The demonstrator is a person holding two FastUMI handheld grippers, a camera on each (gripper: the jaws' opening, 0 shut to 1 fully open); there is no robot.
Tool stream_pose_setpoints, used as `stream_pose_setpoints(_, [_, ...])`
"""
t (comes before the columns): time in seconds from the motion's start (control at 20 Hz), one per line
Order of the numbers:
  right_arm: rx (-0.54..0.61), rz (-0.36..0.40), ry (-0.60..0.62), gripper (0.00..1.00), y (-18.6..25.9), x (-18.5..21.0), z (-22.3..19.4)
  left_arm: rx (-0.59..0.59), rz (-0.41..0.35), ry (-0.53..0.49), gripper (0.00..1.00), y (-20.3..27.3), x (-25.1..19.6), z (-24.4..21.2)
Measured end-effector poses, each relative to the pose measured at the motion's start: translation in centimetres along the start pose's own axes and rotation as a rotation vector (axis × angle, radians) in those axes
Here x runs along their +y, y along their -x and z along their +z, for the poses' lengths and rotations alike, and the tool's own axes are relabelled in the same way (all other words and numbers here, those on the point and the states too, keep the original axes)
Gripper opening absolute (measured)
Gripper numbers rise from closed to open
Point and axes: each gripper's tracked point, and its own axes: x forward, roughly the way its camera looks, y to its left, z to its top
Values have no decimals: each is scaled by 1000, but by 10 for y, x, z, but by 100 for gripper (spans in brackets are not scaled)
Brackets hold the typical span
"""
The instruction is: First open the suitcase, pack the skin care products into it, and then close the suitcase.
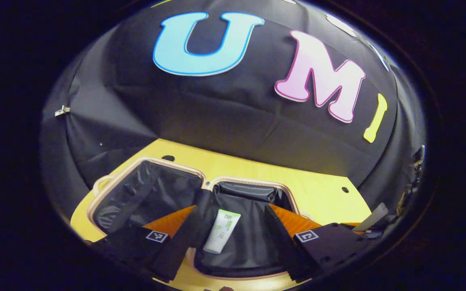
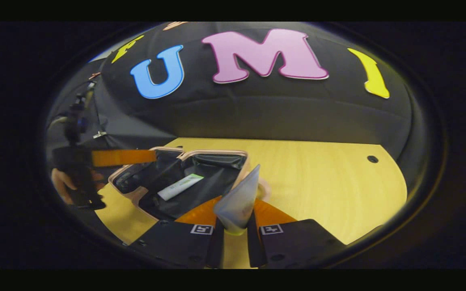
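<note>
1. Now the suitcase (image 1: 152, 190) is lying open on the table (image 2: 318, 182), a white tube (image 1: 221, 231) resting inside it.
2. Left gripper (image 1: 229, 242) is hovering spread above that tube.
3. Right gripper (image 2: 235, 232) is pinching a grey tube (image 2: 239, 200) beside the suitcase.

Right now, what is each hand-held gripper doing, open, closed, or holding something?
Left hand-held gripper: open, holding nothing.
Right hand-held gripper: closed on a pale grey squeeze tube.
</note>
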Motion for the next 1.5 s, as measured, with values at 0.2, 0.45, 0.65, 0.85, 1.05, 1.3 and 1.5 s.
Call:
stream_pose_setpoints(0.2, [55,54,-14,27,-51,52,-7,-54,61,-143,96,53,62,12])
stream_pose_setpoints(0.45, [280,36,-187,28,-103,79,-56,-46,109,-67,96,93,111,-2])
stream_pose_setpoints(0.65, [337,-47,-135,25,-114,70,-74,-35,190,18,96,108,152,-7])
stream_pose_setpoints(0.85, [320,-95,-151,34,-110,70,-66,-42,262,16,96,115,184,-10])
stream_pose_setpoints(1.05, [168,-100,-81,80,-87,70,-22,-47,392,-18,96,104,230,-15])
stream_pose_setpoints(1.3, [23,-117,-44,98,-36,50,12,-54,415,96,96,57,299,-12])
stream_pose_setpoints(1.5, [-14,-174,-4,98,8,17,7,25,357,198,96,1,354,-10])
